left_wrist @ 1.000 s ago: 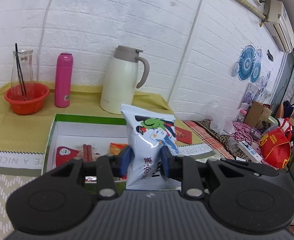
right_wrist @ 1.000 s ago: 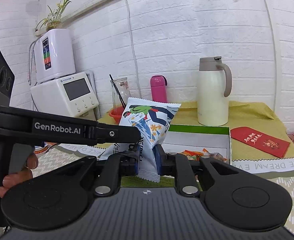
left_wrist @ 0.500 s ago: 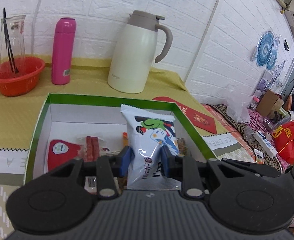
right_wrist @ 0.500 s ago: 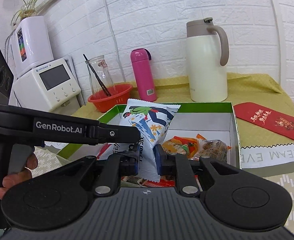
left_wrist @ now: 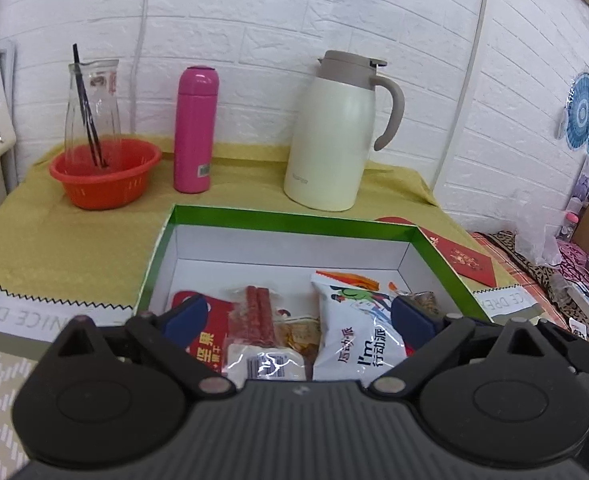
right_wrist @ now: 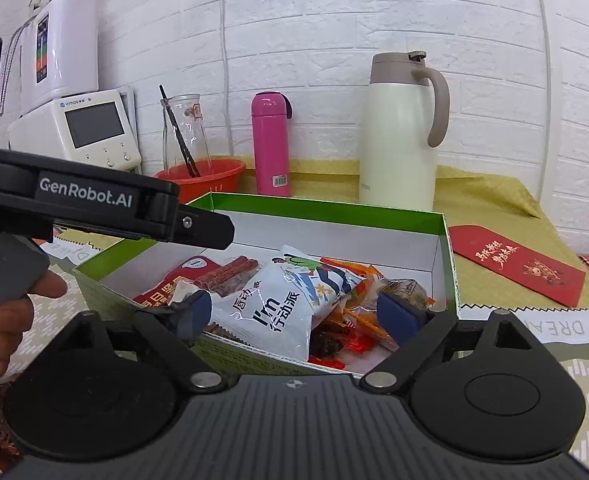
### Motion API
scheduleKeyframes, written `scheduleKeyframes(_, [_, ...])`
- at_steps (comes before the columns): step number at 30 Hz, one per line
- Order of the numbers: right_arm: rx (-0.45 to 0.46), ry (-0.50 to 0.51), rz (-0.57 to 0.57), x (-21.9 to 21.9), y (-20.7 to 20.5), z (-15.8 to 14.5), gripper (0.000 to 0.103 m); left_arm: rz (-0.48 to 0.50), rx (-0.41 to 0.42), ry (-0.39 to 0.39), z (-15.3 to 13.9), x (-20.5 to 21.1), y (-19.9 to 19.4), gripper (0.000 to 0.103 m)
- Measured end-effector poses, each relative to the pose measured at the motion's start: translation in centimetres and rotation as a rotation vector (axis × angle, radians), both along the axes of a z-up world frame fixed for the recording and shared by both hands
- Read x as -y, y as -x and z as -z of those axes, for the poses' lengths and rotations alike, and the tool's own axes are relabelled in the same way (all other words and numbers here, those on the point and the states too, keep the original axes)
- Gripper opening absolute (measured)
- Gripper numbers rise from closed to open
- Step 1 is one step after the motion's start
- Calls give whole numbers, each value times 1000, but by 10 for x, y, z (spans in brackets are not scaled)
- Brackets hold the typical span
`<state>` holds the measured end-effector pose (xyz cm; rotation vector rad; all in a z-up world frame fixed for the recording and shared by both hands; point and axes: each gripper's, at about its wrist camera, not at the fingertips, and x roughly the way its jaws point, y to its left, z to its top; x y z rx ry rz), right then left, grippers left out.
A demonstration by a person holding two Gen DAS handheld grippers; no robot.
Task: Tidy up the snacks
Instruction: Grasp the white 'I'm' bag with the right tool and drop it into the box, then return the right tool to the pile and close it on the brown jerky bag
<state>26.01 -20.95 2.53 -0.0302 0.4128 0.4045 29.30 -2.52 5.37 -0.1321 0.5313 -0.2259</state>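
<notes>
Both sets of jaws are opening: left gripper (left_wrist: 298, 316) and right gripper (right_wrist: 298, 316) spread wide, pads clear of the white snack packet (right_wrist: 282, 308). It lies inside the green-rimmed box (right_wrist: 334, 210) atop other snacks, the box on the bench before the cream jug (right_wrist: 400, 136).

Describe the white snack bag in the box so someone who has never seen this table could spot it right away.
Find the open green-rimmed box in front of the cream thermos jug on the yellow cloth. Inside, on top of the pile of snacks, lies the white snack bag. Unlike the red and orange packets around it, it is white, with a cartoon figure and dark lettering that includes "I'm".
</notes>
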Motion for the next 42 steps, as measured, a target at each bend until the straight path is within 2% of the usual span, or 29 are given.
scheduleKeyframes(9, [66,-7,-5,-1,43,-33,103,6,58,-3,-32,-3,50,97])
scheduleKeyframes(15, [119,-5,-12,-3,92,-58,103,15,71,-13,-56,-13,104,97])
scheduleKeyframes(19, [126,4,-9,-3,124,-63,103,12,67,-4,-61,-26,143,97])
scheduleKeyframes(24, [88,-24,-9,-2,151,-52,103,-4,48,13,-49,-46,184,97])
scheduleKeyframes(29, [0,-57,-42,-8,159,-28,103,-46,-6,101,-20,-74,209,97])
scheduleKeyframes(34, [-70,-40,-90,-32,149,-11,103,-95,-71,179,13,-101,224,97])
scheduleKeyframes(42, [-121,-26,-115,-71,106,5,103,-122,-84,182,30,-128,237,97])
